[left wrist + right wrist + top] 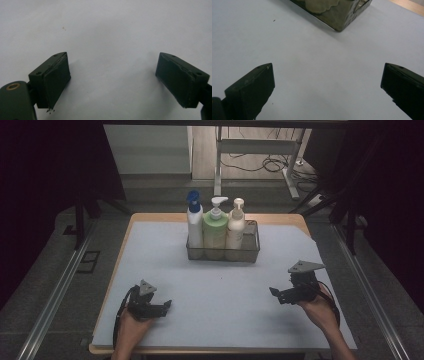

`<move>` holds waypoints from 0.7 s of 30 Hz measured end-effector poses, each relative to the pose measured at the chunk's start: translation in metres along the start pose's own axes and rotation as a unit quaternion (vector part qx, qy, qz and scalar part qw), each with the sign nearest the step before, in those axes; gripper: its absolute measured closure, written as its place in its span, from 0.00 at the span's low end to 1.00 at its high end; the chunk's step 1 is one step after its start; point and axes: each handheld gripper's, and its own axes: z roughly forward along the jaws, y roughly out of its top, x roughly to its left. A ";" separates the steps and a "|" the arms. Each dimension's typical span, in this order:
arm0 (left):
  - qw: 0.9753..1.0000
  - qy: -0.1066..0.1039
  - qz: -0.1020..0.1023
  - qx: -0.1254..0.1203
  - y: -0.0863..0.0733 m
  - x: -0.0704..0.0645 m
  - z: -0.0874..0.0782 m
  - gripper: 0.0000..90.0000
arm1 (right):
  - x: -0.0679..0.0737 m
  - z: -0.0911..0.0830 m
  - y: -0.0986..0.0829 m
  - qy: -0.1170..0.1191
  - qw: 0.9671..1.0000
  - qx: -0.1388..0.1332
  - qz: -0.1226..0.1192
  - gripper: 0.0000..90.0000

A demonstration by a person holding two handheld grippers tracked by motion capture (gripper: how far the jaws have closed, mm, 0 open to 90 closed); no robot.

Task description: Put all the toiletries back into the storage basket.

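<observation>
Dim room w/ dark curtains at both sides and cables on the floor beyond; we work at a wooden-edged table (150,216) covered by a pale grey-blue mat (220,295). Starting at the jaws: our left gripper (159,306) has its two black jaws wide apart, nothing between them, bare mat beneath them in the left gripper view (112,72), w/ a tiny brown speck (64,28) on the mat farther off. Our right gripper (276,296) also has jaws spread wide w/ nothing held; in the right gripper view (328,82) they frame bare mat, w/ a corner of the dark wire-mesh basket (342,17) ahead near the top edge. Moving outward, each gripper carries a grey three-cornered plate and sits in a hand near the front edge of the table, left hand (132,325) at front left, right hand (320,307) at front right, well apart from each other. The basket (250,251) stands at mid-table toward the far side, well apart from both grippers. In it, upright in a row: white bottle w/ blue cap (194,222) on the left, light green pump bottle (215,227) in the middle, cream pump bottle (236,225) on the right, just beside one another.
</observation>
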 end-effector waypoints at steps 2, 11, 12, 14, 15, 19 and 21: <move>1.000 0.000 0.000 0.000 0.000 0.000 0.000 0.13 | 0.000 0.000 -0.005 0.000 1.000 -0.001 0.001 0.00; 1.000 0.000 0.001 0.000 0.000 0.000 0.000 0.13 | 0.008 0.010 -0.027 0.005 1.000 0.001 0.004 0.00; 1.000 0.001 0.002 0.000 0.000 0.000 0.000 0.13 | 0.009 0.012 -0.029 0.007 1.000 0.001 0.005 0.00; 1.000 0.001 0.001 0.000 0.000 0.000 0.000 0.13 | 0.010 0.015 -0.034 0.009 1.000 0.003 0.008 0.00; 1.000 0.000 0.002 0.000 0.000 0.000 0.000 0.13 | 0.011 0.017 -0.038 0.010 1.000 0.004 0.009 0.00; 1.000 0.000 0.001 0.000 0.000 0.000 0.000 0.13 | 0.012 0.023 -0.046 0.014 1.000 0.007 0.012 0.00; 1.000 0.001 0.001 0.000 0.000 0.000 0.000 0.13 | 0.013 0.025 -0.050 0.014 1.000 0.008 0.012 0.00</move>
